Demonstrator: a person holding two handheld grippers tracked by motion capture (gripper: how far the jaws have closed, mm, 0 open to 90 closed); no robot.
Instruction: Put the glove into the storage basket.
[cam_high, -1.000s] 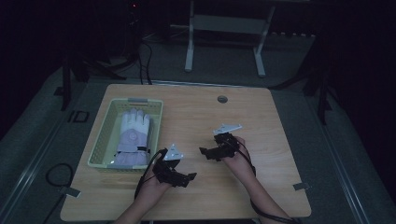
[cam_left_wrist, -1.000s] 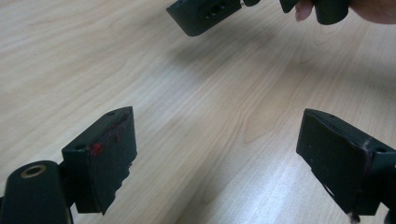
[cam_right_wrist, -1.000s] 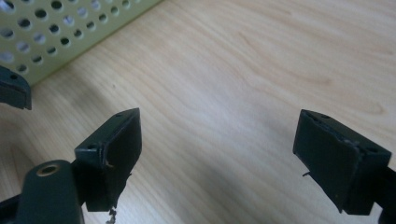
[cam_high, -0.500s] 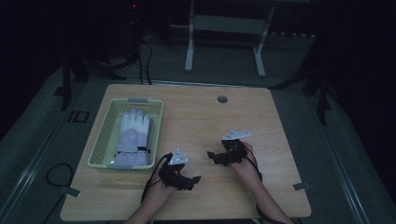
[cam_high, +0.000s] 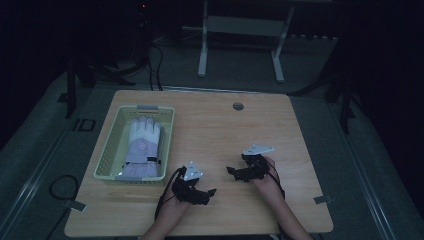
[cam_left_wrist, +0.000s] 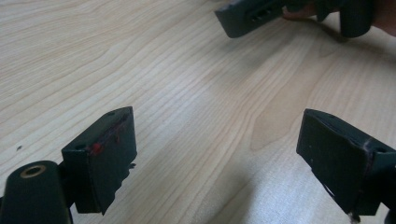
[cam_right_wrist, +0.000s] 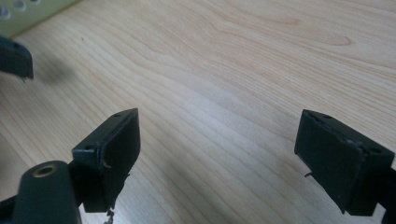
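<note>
A white and lilac glove (cam_high: 143, 146) lies flat in a pale green basket (cam_high: 111, 150) on the left of the wooden table (cam_high: 215, 125). My left gripper (cam_high: 209, 192) rests low over the table near the front edge, right of the basket, jaws open on bare wood (cam_left_wrist: 219, 158). My right gripper (cam_high: 231, 171) sits a little farther right, pointing left toward the other one, also open with nothing between its jaws (cam_right_wrist: 217, 158). One of the right gripper's jaws (cam_left_wrist: 247, 16) shows at the top of the left gripper view.
The basket's corner (cam_right_wrist: 28, 11) appears at the top left of the right gripper view. A round cable grommet (cam_high: 238, 106) is set in the table's far side. Beyond the table stand a white metal frame (cam_high: 240, 30) and dark cables on the floor.
Both hands have drawn back toward the front edge and sunk closer to the tabletop. The right gripper has shifted to the right. Both stay open.
</note>
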